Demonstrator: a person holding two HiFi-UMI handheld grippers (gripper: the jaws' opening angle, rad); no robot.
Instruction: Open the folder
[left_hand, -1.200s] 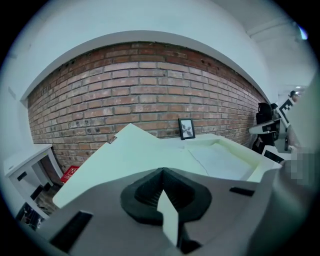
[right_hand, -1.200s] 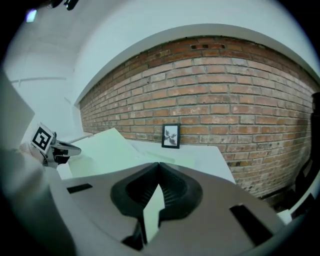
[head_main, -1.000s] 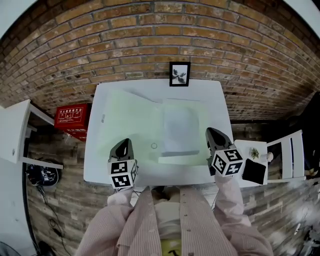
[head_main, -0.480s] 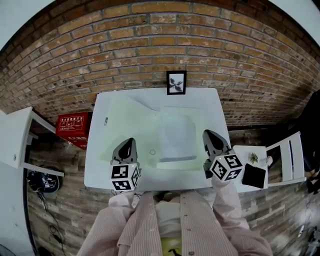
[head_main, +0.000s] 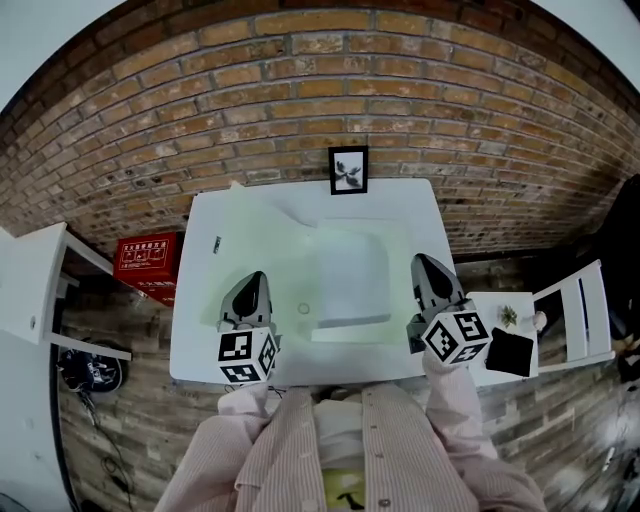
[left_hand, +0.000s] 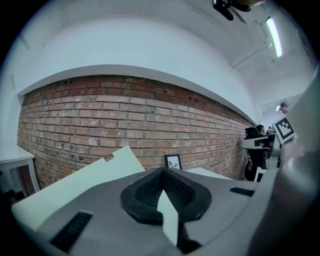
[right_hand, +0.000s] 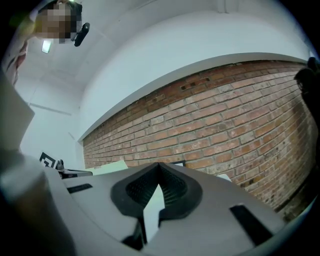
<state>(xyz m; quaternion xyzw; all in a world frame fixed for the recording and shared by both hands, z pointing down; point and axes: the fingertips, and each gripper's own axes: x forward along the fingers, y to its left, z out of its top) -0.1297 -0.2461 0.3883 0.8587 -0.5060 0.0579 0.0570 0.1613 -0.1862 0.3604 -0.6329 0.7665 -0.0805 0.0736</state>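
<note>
The pale green folder (head_main: 255, 245) lies open on the white table (head_main: 415, 205). Its left cover is spread to the left, and white sheets (head_main: 352, 272) fill its right half. My left gripper (head_main: 250, 287) hovers over the cover's near end, shut and holding nothing. My right gripper (head_main: 427, 270) hangs just right of the sheets, near the table's right edge, also shut and empty. In the left gripper view the shut jaws (left_hand: 162, 174) point along the cover (left_hand: 75, 182) toward the brick wall. In the right gripper view the jaws (right_hand: 159, 171) are shut too.
A small framed picture (head_main: 348, 170) stands at the table's back edge against the brick wall. A small ring (head_main: 304, 308) lies by the folder's spine. A red box (head_main: 150, 262) and a white side table (head_main: 30, 290) are to the left, a white chair (head_main: 575, 320) to the right.
Both grippers have risen a little above the table's near edge and tipped toward level. The folder lies open as before.
</note>
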